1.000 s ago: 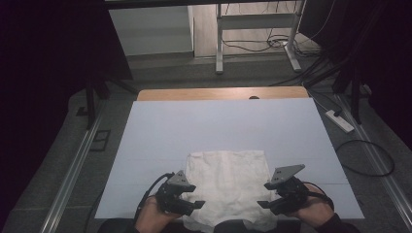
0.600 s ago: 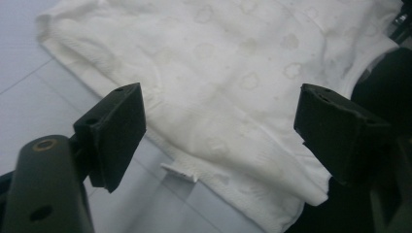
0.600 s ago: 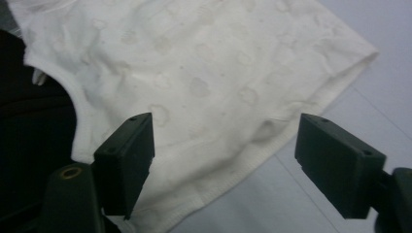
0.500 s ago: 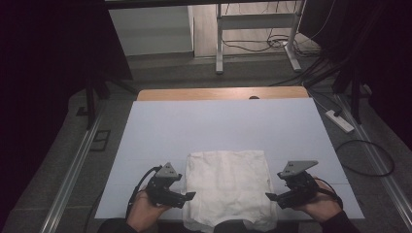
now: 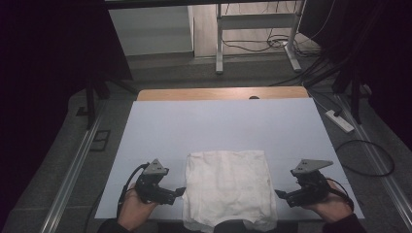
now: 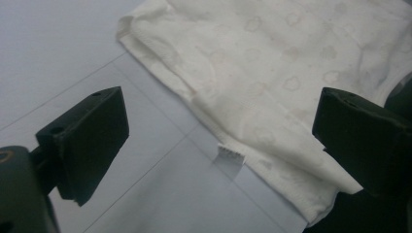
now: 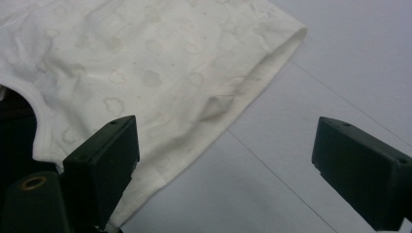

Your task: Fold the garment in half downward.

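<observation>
As both just opened | one cloth [image 5: 227,187] | two grippers: left gripper [image 5: 179,192], right gripper [image 5: 281,195]

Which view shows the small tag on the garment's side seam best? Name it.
The left gripper view: the tag sticks out from the white garment edge, close and sharp. In the high view it is too small to tell; the right gripper view faces the opposite edge.

White garment [image 5: 227,189] near edge hangs over table [image 5: 218,126] front, cut off by high view bottom; print faint.
</observation>
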Demonstrator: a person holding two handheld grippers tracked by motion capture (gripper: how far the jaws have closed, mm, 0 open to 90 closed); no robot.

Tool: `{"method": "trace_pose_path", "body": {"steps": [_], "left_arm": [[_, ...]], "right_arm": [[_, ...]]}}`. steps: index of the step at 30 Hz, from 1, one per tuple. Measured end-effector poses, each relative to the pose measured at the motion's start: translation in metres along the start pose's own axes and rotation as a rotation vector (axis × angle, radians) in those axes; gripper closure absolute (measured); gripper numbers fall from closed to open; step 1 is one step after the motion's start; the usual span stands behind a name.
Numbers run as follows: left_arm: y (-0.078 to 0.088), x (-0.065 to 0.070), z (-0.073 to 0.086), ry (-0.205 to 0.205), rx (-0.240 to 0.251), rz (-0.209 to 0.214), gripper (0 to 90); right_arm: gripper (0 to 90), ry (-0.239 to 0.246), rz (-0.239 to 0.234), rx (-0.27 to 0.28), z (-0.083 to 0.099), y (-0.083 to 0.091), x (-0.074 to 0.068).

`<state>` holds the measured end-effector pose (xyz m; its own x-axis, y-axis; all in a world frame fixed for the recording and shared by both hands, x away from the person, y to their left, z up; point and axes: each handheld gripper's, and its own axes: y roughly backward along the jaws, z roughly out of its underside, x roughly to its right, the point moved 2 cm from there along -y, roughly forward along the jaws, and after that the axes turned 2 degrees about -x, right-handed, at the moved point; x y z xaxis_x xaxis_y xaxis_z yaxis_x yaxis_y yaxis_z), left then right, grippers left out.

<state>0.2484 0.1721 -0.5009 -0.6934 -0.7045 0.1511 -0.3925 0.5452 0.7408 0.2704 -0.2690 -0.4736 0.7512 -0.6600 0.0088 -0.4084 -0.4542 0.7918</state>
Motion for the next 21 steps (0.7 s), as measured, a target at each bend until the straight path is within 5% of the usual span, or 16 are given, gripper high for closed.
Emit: {"method": "trace_pose_path", "body": {"steps": [9, 21], "left_arm": [[0.02, -0.01, 0.015, 0.043, 0.03, -0.058, 0.1], [0.043, -0.015, 0.034, 0.109, 0.098, -0.101, 0.0]], "right_arm": [[2.6, -0.07, 0.068, 0.015, 0.014, 0.013, 0.008], [0.0, -0.153, 0.097, 0.042, 0.029, 0.026, 0.006]]}}
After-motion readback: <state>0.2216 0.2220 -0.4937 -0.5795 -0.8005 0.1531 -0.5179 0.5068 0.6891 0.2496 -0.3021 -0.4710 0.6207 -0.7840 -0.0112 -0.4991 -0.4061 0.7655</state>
